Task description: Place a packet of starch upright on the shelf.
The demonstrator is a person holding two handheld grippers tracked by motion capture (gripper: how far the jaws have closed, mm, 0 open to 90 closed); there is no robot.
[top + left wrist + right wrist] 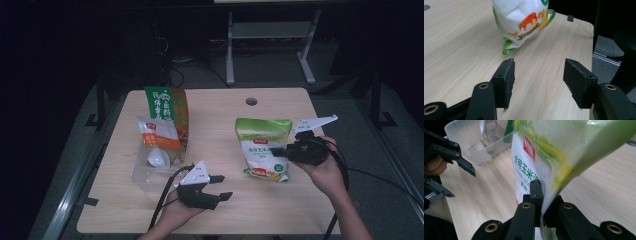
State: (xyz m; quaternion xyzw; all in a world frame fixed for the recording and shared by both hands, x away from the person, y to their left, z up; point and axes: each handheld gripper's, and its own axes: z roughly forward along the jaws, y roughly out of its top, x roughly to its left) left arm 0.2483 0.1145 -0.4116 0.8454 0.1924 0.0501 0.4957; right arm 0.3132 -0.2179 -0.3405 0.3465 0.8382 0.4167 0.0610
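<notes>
The right gripper (pixel 278 151) is grasping the starch bag (pixel 262 147) while the left gripper (pixel 223 187), near it, is gaping released.

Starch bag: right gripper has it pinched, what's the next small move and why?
Probably carry the starch bag left toward the clear plastic bin. The right gripper is shut on its edge, two bags already stand there, and the left gripper waits open, holding nothing.

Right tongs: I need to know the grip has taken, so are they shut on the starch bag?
Shut: the right tongs pinch the starch bag edge between closed jaws.
</notes>
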